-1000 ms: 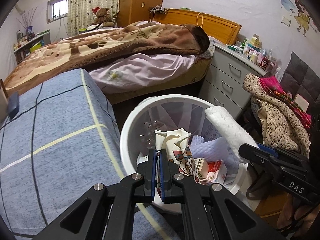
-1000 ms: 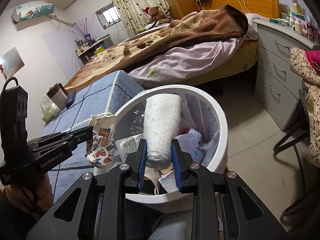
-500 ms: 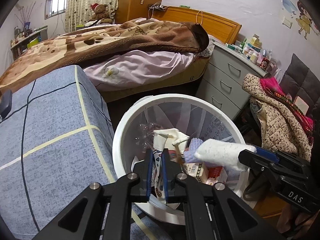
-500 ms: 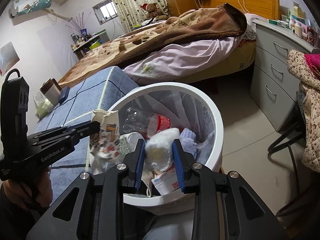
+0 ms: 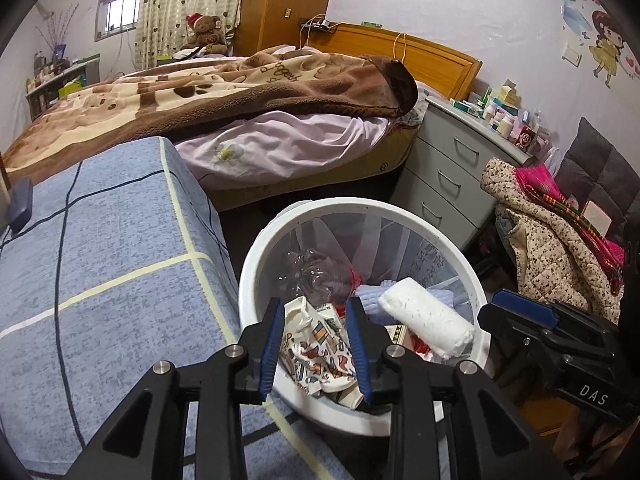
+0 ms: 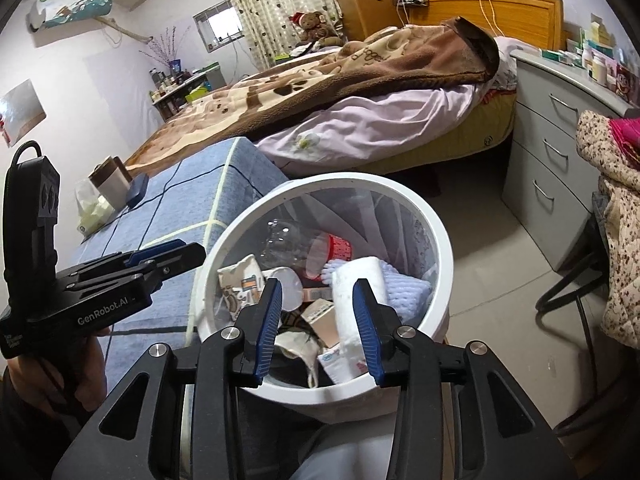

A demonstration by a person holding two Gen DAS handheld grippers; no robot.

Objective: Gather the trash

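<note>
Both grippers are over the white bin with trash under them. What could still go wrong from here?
1. The white foam roll lies high across the pile near the white bin rim; it might roll out.
2. The patterned paper wrapper sits between the left gripper pads, whose jaws have just been opening; it could snag and lift out on withdrawal.
3. The right gripper hangs low; pulling back could bump the rim.
</note>
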